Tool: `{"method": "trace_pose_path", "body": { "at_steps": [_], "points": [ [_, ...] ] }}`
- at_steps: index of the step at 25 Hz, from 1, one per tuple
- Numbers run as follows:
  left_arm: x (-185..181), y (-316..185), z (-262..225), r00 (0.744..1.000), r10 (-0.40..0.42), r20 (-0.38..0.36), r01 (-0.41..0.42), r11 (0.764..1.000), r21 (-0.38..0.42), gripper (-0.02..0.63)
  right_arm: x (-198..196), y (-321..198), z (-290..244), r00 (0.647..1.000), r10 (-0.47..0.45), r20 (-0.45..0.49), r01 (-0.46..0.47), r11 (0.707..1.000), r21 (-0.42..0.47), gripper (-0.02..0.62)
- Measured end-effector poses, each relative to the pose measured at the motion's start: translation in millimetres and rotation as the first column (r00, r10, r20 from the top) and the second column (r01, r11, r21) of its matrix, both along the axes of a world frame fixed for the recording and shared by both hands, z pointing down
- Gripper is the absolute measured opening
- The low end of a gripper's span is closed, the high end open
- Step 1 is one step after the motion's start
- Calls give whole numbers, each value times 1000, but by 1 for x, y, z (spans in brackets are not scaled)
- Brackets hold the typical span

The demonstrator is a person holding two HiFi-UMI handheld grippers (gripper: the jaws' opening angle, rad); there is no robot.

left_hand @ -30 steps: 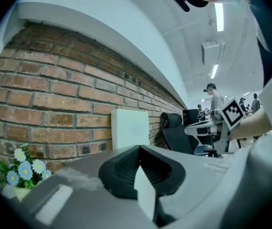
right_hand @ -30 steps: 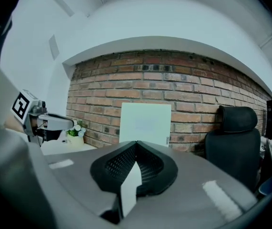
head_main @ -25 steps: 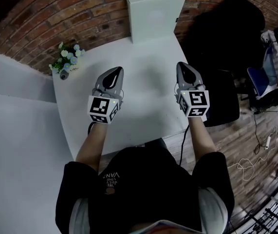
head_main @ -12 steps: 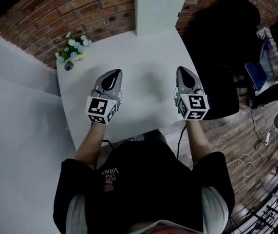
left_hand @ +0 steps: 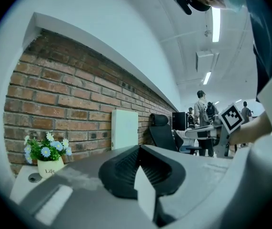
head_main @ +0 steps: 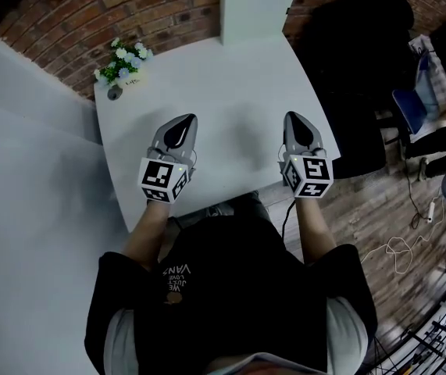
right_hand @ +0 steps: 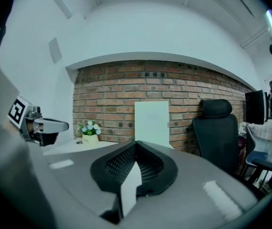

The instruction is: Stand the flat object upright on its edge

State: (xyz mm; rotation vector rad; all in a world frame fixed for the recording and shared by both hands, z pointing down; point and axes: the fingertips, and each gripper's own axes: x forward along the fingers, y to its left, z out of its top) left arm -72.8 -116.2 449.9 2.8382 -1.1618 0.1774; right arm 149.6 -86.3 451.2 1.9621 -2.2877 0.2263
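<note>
The flat white panel [head_main: 258, 6] stands upright at the table's far edge against the brick wall; it also shows in the left gripper view [left_hand: 125, 128] and the right gripper view [right_hand: 151, 120]. My left gripper [head_main: 182, 125] hovers over the near left part of the white table [head_main: 230, 76], shut and empty. My right gripper [head_main: 297, 121] hovers near the table's right edge, also shut with nothing in it. Both point toward the panel from well short of it. In their own views the left gripper [left_hand: 139, 148] and right gripper [right_hand: 136, 144] have their jaws pressed together.
A small pot of flowers [head_main: 123, 62] sits at the table's far left corner. A black office chair [head_main: 351, 61] stands right of the table, beside the panel. Cables lie on the wooden floor [head_main: 398, 248] at the right. People stand far off [left_hand: 202, 113].
Both grippers have drawn back toward the table's near edge, away from the panel. Both stay shut. The panel and flower pot have not moved on the table.
</note>
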Motion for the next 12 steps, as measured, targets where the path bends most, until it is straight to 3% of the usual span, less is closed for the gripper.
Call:
{"method": "trace_pose_path", "body": {
  "at_steps": [12],
  "points": [
    [-24, 43, 8, 1000, 5, -22, -5, 999, -39, 0, -13, 54, 4, 998, 42, 42, -42, 999, -7, 0]
  ]
}}
